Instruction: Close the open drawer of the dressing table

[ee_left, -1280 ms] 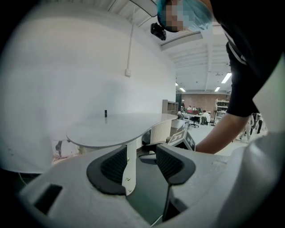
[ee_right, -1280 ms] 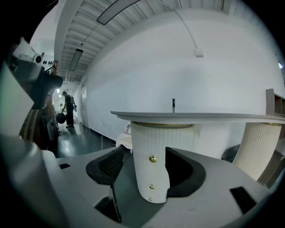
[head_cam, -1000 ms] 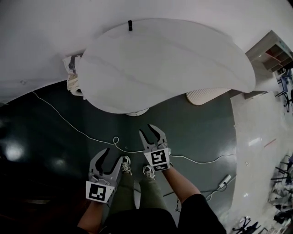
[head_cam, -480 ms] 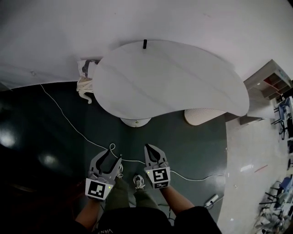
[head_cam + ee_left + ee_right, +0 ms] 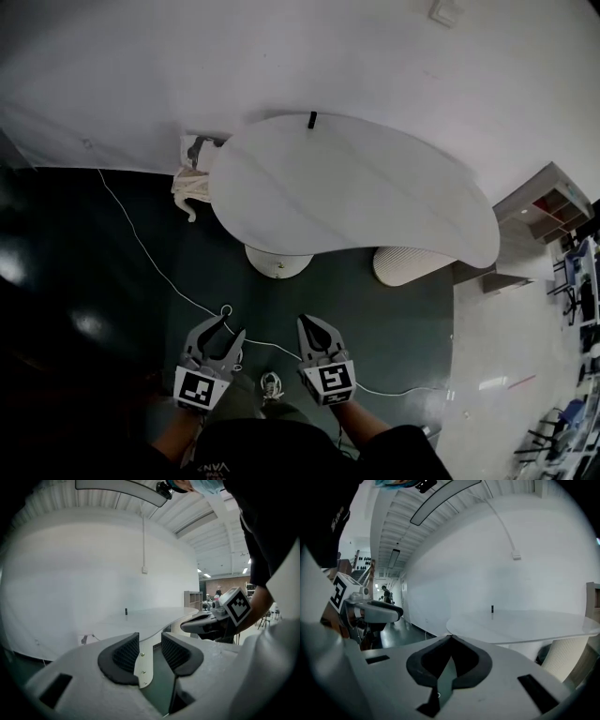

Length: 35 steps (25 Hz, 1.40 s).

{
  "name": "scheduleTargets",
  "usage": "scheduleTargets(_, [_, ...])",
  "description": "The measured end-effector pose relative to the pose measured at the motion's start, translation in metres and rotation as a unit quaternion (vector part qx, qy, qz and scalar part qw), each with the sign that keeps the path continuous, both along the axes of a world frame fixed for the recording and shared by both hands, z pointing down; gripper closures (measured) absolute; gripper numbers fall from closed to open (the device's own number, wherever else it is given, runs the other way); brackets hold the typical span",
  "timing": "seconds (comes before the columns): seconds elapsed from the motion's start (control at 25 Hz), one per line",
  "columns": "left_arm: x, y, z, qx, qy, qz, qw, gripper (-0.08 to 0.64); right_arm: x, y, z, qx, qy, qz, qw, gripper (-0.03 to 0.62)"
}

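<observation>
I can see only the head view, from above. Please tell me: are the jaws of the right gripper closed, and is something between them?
Observer: In the right gripper view, the right gripper is shut, with its tips touching and nothing between them.
Operator: And the left one?
Observer: The left gripper is open and empty. Its jaws have just been closing a little. Beyond them stands the white table.
Operator: Does any gripper view show the open drawer?
Observer: No. Both show the table from the side, with one small dark object standing upright on it, but no drawer front.
</observation>
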<state>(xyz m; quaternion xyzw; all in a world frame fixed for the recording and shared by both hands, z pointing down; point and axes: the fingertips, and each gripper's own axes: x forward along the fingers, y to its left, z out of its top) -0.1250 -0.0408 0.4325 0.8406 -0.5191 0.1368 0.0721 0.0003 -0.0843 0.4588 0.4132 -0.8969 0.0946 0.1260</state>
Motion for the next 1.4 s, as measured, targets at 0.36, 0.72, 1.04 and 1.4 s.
scheduleTargets(0.36, [0.007,0.028,-0.017,0.009,-0.009,0.007,0.9999,0.506,0.01,0.03,-0.031,-0.001,-0.016,-0.005,1.0,0.586])
scheduleTargets(0.72, [0.017,0.05,-0.027,0.015,-0.018,0.014,0.9996,0.532,0.027,0.056,-0.042,0.006,-0.013,-0.006,1.0,0.586])
scheduleTargets(1.04, [0.018,0.068,-0.038,0.023,-0.032,-0.001,0.9992,0.54,0.043,0.074,-0.047,0.0,-0.016,0.008,1.0,0.588])
scheduleTargets(1.4, [0.016,0.084,-0.041,0.024,-0.038,-0.009,0.9989,0.541,0.044,0.084,-0.056,0.008,-0.011,0.003,1.0,0.588])
